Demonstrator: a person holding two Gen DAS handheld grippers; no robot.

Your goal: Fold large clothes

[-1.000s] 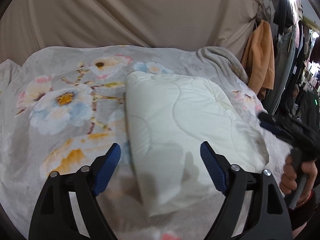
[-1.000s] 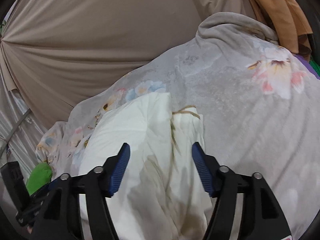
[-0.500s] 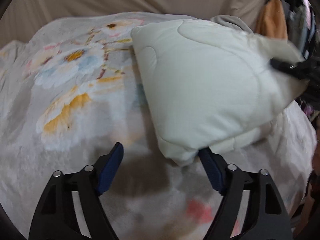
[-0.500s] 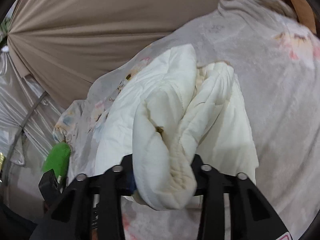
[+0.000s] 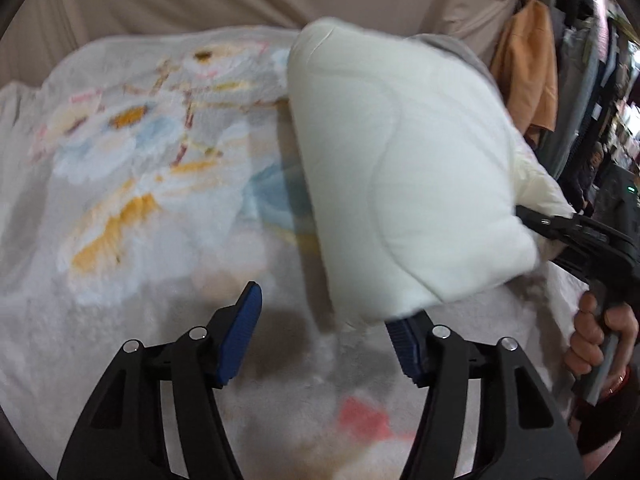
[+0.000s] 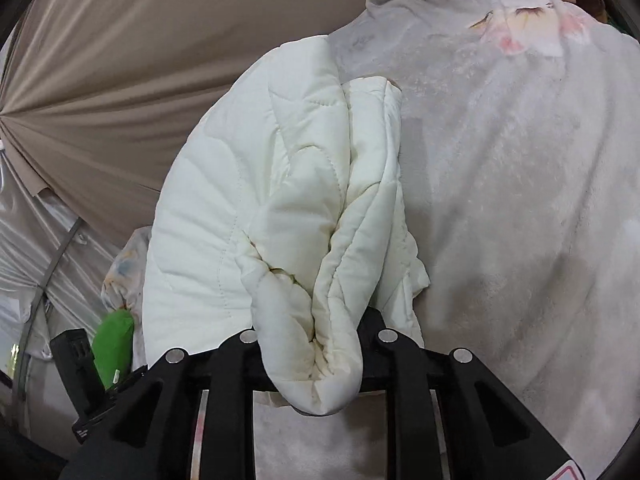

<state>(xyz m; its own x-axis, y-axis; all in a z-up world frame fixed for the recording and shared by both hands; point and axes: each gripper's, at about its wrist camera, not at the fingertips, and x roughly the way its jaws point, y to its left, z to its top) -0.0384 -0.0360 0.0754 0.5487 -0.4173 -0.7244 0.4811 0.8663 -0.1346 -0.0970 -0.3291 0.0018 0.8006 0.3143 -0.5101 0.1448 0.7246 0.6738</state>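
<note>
A folded cream quilted garment point(image 5: 400, 184) is lifted off the floral blanket point(image 5: 132, 184) and hangs tilted. My right gripper point(image 6: 312, 344) is shut on the garment's thick folded edge point(image 6: 304, 264); its pads are hidden by the fabric. In the left wrist view the right gripper point(image 5: 540, 224) shows at the right, clamped on the garment's side. My left gripper point(image 5: 326, 332) is open and empty, low over the blanket. The garment's lower corner hangs just above its right finger point(image 5: 408, 344).
A beige curtain point(image 6: 120, 60) hangs behind the bed. An orange garment point(image 5: 528, 68) and dark clothes hang at the right. A green object point(image 6: 114, 344) lies at the bed's left edge. My hand point(image 5: 596, 332) holds the right gripper's handle.
My right gripper closed on the garment's edge and lifted it off the blanket, swinging it up and to the right. My left gripper stayed open and dropped lower.
</note>
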